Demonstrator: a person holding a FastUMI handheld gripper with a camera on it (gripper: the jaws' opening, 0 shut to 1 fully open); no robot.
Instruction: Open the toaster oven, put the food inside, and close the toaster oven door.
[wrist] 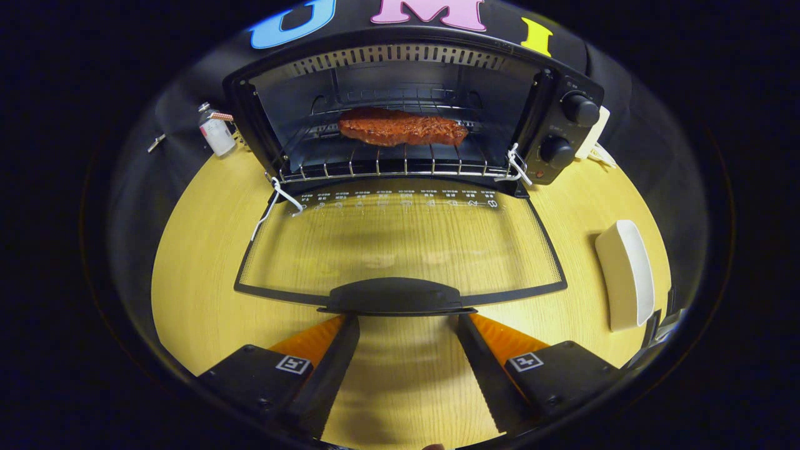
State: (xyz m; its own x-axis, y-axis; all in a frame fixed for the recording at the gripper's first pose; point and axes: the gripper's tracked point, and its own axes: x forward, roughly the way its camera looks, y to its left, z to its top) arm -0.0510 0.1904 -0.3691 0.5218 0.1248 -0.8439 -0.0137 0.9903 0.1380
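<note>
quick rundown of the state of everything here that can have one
toaster oven: open
glass door: folded down flat, handle just ahead of the tongs
steak: inside, lying on the wire rack
white dish: empty, on the table right of the door
tongs: open, holding nothing

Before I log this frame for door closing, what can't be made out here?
- Claw fingertips: tucked under the door handle; contact unclear.
- Knob markings: too small.
- White dish contents: hidden by its wall.
- Steak underside: hidden against the rack.
</note>
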